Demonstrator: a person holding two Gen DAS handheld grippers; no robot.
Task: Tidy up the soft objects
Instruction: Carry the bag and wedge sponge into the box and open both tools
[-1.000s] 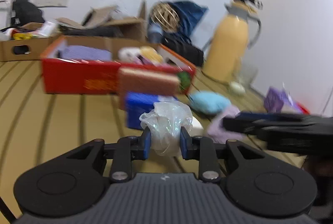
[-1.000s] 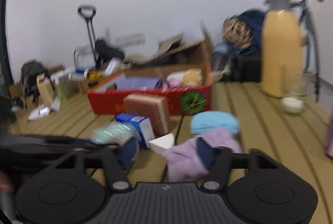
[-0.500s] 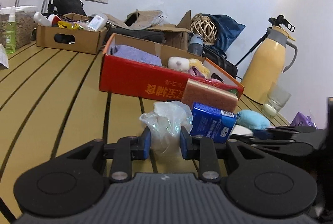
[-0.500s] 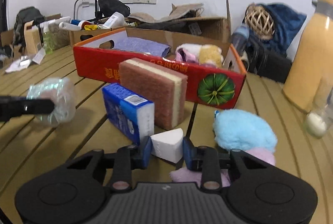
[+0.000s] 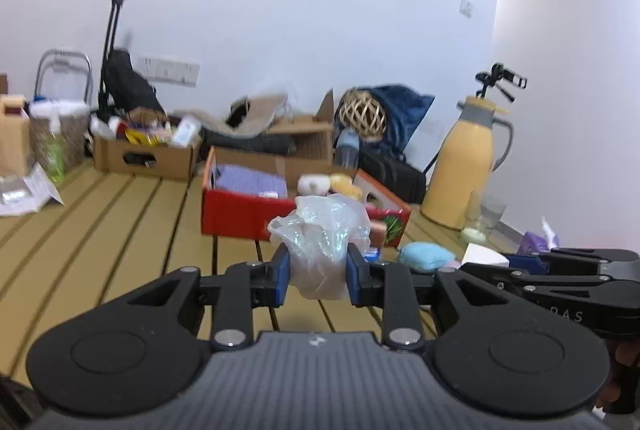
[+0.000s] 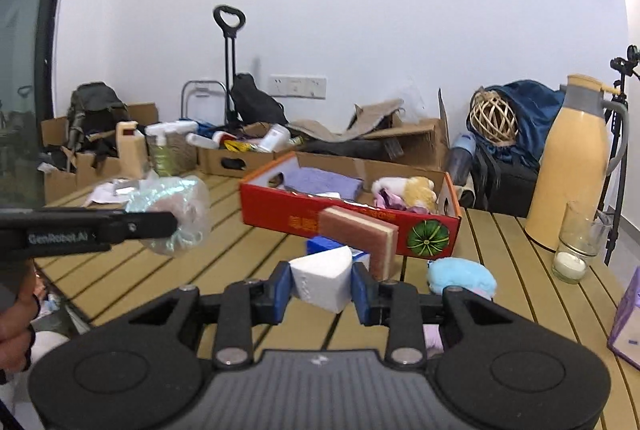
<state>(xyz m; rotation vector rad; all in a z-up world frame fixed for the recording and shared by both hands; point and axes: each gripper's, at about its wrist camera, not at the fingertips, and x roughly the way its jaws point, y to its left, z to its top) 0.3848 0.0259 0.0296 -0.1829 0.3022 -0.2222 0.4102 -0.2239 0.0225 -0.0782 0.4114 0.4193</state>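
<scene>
Both grippers are loaded: the left gripper (image 5: 315, 269) pinches a crumpled clear plastic bag (image 5: 320, 238), and the right gripper (image 6: 320, 286), its jaws just closed in, clamps a white foam wedge (image 6: 322, 278). Each load hangs clear above the desk (image 6: 256, 262). Ahead, the red box (image 6: 348, 220) already holds a purple cloth (image 6: 324, 182) and plush toys (image 6: 404, 190), so sorting looks partly done. A sponge (image 6: 360, 234), a blue carton (image 6: 320, 243) and a blue plush (image 6: 460, 276) remain outside. Room over the box's open top looks free; its near wall and the upright sponge are the edges to clear.
</scene>
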